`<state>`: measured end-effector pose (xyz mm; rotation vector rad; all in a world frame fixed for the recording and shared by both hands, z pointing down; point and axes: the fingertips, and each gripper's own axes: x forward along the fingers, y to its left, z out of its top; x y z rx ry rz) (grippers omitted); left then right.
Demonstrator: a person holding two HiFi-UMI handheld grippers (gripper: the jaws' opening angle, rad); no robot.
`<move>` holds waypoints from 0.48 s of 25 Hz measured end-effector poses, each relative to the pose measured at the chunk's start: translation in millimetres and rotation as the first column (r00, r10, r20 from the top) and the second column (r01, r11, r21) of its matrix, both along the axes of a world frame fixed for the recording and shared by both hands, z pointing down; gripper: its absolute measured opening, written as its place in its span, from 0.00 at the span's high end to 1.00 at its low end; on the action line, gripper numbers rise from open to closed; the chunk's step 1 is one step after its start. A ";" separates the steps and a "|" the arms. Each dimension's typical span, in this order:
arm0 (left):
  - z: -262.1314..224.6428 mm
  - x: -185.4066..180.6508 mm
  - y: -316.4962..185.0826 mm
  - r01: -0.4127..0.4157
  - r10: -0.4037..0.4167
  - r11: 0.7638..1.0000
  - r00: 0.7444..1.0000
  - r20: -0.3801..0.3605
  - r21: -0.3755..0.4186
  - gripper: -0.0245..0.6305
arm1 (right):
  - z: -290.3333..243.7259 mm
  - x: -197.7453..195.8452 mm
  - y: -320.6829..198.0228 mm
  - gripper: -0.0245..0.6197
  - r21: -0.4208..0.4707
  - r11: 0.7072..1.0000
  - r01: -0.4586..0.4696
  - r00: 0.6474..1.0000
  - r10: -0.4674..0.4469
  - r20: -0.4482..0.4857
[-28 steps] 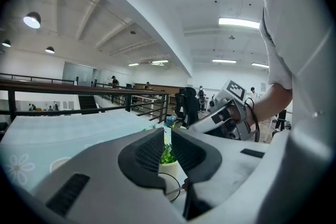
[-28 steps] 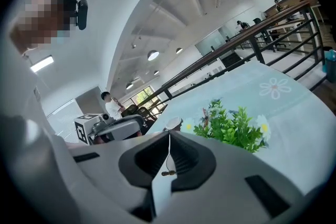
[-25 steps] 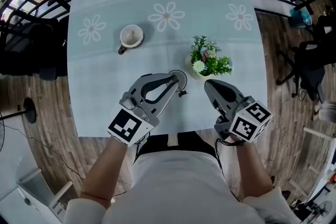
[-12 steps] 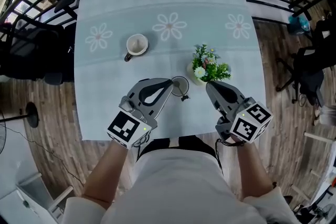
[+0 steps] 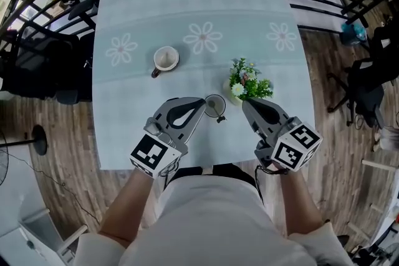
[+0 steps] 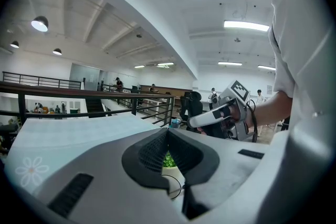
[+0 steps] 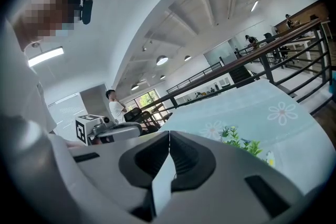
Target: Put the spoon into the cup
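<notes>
A white cup [image 5: 166, 59] with a dark handle stands on the pale blue tablecloth [image 5: 187, 3], left of centre. The spoon [image 5: 215, 105] shows as a thin round rim with a short dark stub, just past my left gripper [image 5: 203, 101]. That gripper's jaws are shut on the spoon's near rim. In the left gripper view the jaws [image 6: 168, 131] meet, and the spoon's thin loop [image 6: 172, 186] hangs under them. My right gripper [image 5: 245, 103] is shut on nothing, beside the flower pot, and its jaws [image 7: 169, 134] touch.
A small pot of flowers [image 5: 248, 81] stands right of the spoon, close to the right gripper's tip. Black railings and chairs surround the table. The table's near edge runs just under both grippers.
The left jaws have closed on the spoon's rim. The head view has shifted a little, so the cup and the flowers sit lower in the frame.
</notes>
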<state>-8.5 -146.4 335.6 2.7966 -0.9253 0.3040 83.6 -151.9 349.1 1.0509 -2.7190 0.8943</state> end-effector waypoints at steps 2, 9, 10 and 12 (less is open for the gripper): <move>-0.9 -0.4 0.4 -0.002 0.002 1.000 1.000 0.000 0.000 0.93 | -1.9 -1.7 0.4 0.93 0.005 1.000 0.004 1.000 -0.004 0.000; -0.4 0.1 3.2 -0.004 0.004 1.000 1.000 -0.007 0.000 0.93 | 0.5 -5.9 5.8 0.93 0.009 1.000 0.015 1.000 -0.015 -0.001; 0.4 0.0 3.6 -0.004 0.004 1.000 1.000 -0.005 -0.001 0.93 | 0.9 -6.3 6.2 0.93 0.009 1.000 0.017 1.000 -0.017 -0.001; 1.9 -0.2 4.2 -0.005 0.005 1.000 1.000 0.000 -0.002 0.93 | 1.7 -7.7 6.8 0.93 0.009 1.000 0.025 1.000 -0.025 -0.005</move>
